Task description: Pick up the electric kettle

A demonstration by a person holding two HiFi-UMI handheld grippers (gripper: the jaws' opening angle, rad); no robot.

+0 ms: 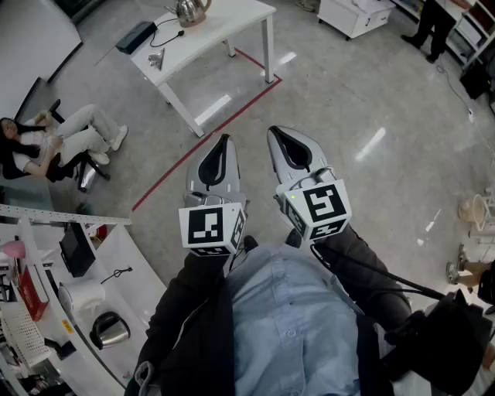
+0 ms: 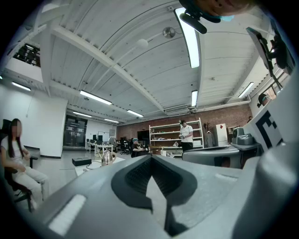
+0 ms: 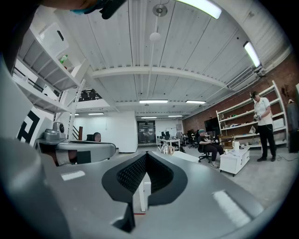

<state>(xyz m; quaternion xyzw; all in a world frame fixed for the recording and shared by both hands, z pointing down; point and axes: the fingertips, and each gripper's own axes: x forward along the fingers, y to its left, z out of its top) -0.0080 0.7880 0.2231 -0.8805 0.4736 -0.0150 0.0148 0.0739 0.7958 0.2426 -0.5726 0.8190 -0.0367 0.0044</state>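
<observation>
1. Steel, polished and bright, is what the kettle (image 1: 192,11) looks made of. It has a squat, rounded body and stands at the far end of the white desk (image 1: 232,23), well apart from both grippers. It also shows small and distant in the left gripper view (image 2: 108,158) and the right gripper view (image 3: 164,149).
2. It will likely handle as a rigid shell with slick, curved sides that jaws could slide off. Its weight depends on any water inside, which cannot be seen.
3. The handle is the best hold, pinched across so the body hangs level. At this range its shape is too small to read.
4. The left gripper (image 1: 223,143) is matte grey plastic with dark ribbed pads. Its jaws are pressed together on nothing, and it is held close to the person's chest.
5. The right gripper (image 1: 282,139) is just beside it, likewise closed and empty.
6. A 2nd kettle (image 1: 108,330), also shiny, sits on a curved white counter (image 1: 131,263) at lower left.
7. The floor (image 1: 348,93) is glossy grey with a red line (image 1: 203,147).
</observation>
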